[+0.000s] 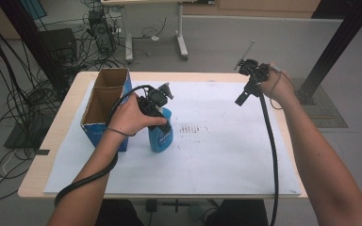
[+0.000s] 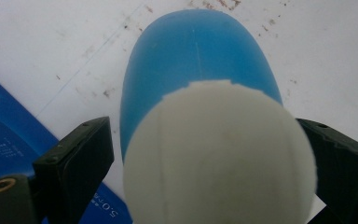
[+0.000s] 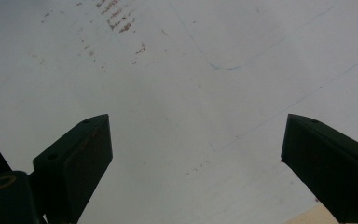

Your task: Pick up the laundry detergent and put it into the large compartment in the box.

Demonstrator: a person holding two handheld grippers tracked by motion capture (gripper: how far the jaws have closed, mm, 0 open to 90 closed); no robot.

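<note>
Blue bottle (image 2: 196, 51) between left claw (image 2: 205, 154) jaws

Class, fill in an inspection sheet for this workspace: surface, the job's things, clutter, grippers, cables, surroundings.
Surface: wooden table under a white sheet with faint brown marks.
Job's things: blue bottle with white cap, upright beside an open, blue-sided cardboard box.
Clutter: nothing seen.
Grippers: left gripper straddles the cap, jaws wide, a gap showing on the left side; right gripper open, raised over the bare sheet at the far right.
Cables: one black cable trails from each gripper; more tangle on the floor.
Surroundings: grey floor, another table's legs, black frame post.
</note>
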